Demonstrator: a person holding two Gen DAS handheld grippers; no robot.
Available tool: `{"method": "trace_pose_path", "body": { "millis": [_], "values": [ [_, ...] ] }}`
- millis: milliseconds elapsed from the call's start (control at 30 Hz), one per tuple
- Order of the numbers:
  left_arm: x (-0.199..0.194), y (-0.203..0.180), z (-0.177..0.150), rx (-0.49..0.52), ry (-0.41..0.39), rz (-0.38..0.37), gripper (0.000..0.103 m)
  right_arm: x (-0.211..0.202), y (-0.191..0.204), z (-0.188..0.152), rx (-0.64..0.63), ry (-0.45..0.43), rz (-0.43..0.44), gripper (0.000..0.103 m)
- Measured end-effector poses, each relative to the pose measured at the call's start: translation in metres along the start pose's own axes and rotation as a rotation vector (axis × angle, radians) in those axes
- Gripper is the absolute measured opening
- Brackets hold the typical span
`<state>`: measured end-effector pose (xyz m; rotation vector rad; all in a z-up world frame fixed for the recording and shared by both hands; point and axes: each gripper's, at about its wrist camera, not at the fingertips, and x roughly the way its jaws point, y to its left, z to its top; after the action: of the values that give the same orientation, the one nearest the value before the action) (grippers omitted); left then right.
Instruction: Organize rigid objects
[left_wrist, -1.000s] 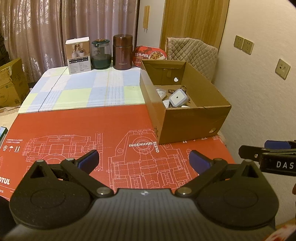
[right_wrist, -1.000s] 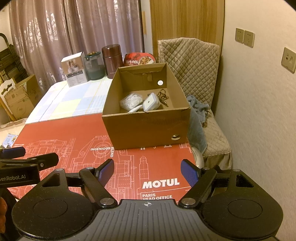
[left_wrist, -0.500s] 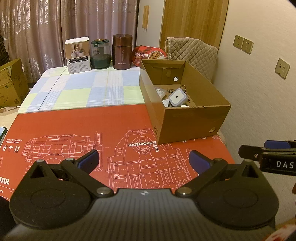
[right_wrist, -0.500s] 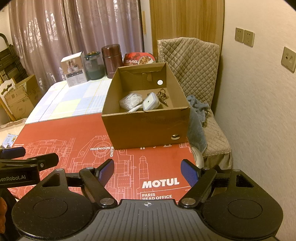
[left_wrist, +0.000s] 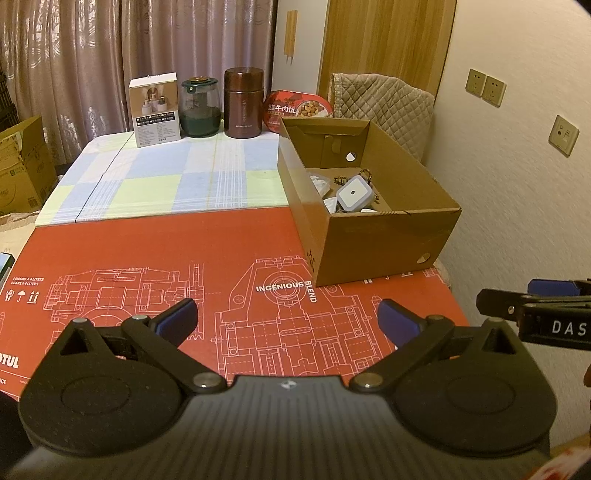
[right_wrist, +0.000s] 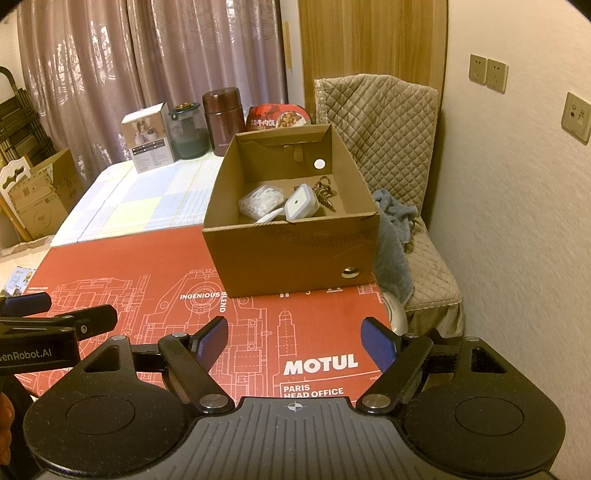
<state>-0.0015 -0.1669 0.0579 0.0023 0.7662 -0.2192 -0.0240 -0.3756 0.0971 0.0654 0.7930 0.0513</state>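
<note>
An open cardboard box (left_wrist: 384, 236) (right_wrist: 291, 254) stands on the red printed mat (left_wrist: 184, 258) (right_wrist: 155, 273). Inside lie a white square case (left_wrist: 352, 192) (right_wrist: 301, 203), a clear bag of white pieces (right_wrist: 260, 199) and a keyring (right_wrist: 325, 192). My left gripper (left_wrist: 288, 319) is open and empty, held above the mat, short of the box. My right gripper (right_wrist: 293, 341) is open and empty, in front of the box. Each gripper shows at the edge of the other's view.
At the table's far end stand a white carton (left_wrist: 155, 109), a green-lidded jar (left_wrist: 199, 107), a brown flask (left_wrist: 243, 103) and a red food bowl (left_wrist: 295, 109). A quilted chair (right_wrist: 399, 155) with a blue towel (right_wrist: 393, 236) is right of the box. Cardboard boxes (right_wrist: 40, 192) sit left.
</note>
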Motion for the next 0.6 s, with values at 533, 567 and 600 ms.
{"method": "trace_pose_path", "body": {
  "millis": [533,567,600],
  "values": [
    [0.0004,-0.0004,0.0018,-0.005,0.002,-0.002,0.102,0.0005,-0.0002,0.0007,-0.003,-0.001,0.001,0.076],
    [0.0003,0.0,0.0019,-0.005,0.001,-0.002,0.102,0.0006,-0.0002,0.0006,-0.003,-0.001,0.001,0.076],
    [0.0005,-0.0001,0.0022,-0.006,0.001,-0.001,0.102,0.0004,-0.0001,0.0007,-0.003,-0.001,0.001,0.076]
  ]
}}
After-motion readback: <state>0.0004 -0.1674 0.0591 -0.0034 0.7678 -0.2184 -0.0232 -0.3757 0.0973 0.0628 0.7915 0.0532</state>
